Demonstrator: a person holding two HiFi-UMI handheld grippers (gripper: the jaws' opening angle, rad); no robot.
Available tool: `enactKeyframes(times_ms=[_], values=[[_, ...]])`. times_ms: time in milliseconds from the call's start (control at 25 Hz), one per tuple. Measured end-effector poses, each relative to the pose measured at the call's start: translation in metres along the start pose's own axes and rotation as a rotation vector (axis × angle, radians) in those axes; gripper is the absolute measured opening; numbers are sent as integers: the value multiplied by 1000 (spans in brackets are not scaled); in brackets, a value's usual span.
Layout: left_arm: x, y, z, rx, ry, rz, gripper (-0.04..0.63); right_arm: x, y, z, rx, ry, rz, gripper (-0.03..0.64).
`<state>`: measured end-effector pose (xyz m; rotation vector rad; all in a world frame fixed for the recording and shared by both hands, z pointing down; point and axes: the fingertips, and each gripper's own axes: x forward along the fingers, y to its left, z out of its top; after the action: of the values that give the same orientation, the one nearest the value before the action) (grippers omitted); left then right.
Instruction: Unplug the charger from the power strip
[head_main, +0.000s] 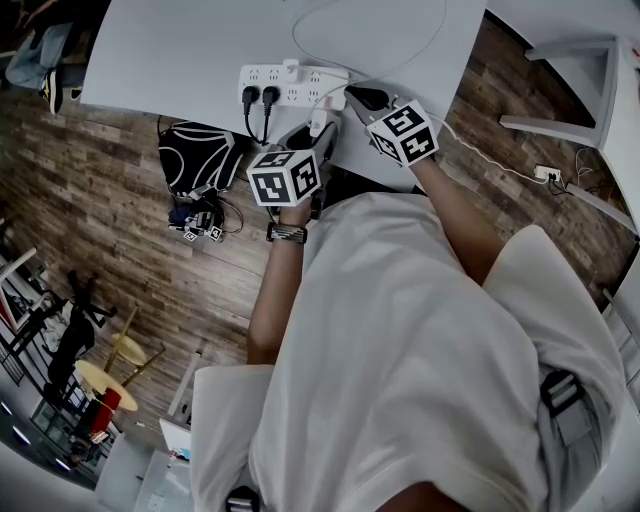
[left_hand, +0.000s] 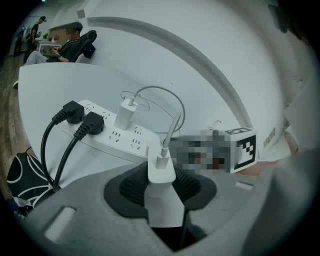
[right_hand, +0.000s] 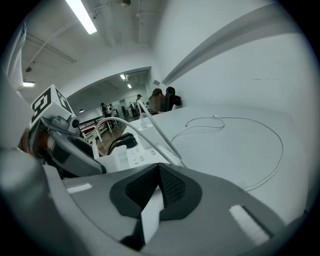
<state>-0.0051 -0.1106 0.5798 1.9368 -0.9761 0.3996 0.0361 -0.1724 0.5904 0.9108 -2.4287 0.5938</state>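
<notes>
1. Nearest to me: my left gripper (left_hand: 162, 192), jaws clamped on the sides of the white charger (left_hand: 161, 170). I log the charger as out of the power strip (left_hand: 125, 142). It is held clear of the sockets, just on the strip's near side. Its white cable (left_hand: 171, 131) leaves the end facing the strip and arcs up over it.

2. My right gripper (right_hand: 157, 172), jaws brought together at the tips, with nothing gripped that I can see. In the head view its tips sit at the strip's right end; I cannot tell whether they touch it. Its marker cube (left_hand: 244, 149) shows to the right of the strip.

3. The power strip itself: white, lying flat on the white table (left_hand: 60, 85), close to the table's near edge.

4. Seated in the strip: two black plugs (left_hand: 70, 112) (left_hand: 92, 123), side by side at its left end, their cords dropping over the table edge. A second white charger (left_hand: 123, 115) stands upright near the strip's middle, with a thin cable looped behind it.

5. Below the strip, off the table: a black bag (head_main: 195, 158) on the wooden floor (head_main: 150, 260), under the black plugs' cords.

6. Far beyond the strip's left end: a seated person (left_hand: 65, 47), too small for me to detail.
</notes>
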Motion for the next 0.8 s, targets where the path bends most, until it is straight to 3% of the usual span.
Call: enactKeyframes(times_ms=[800], values=[[8, 31, 1, -41, -62, 69, 176, 1, 1, 1, 13, -10, 6, 2]])
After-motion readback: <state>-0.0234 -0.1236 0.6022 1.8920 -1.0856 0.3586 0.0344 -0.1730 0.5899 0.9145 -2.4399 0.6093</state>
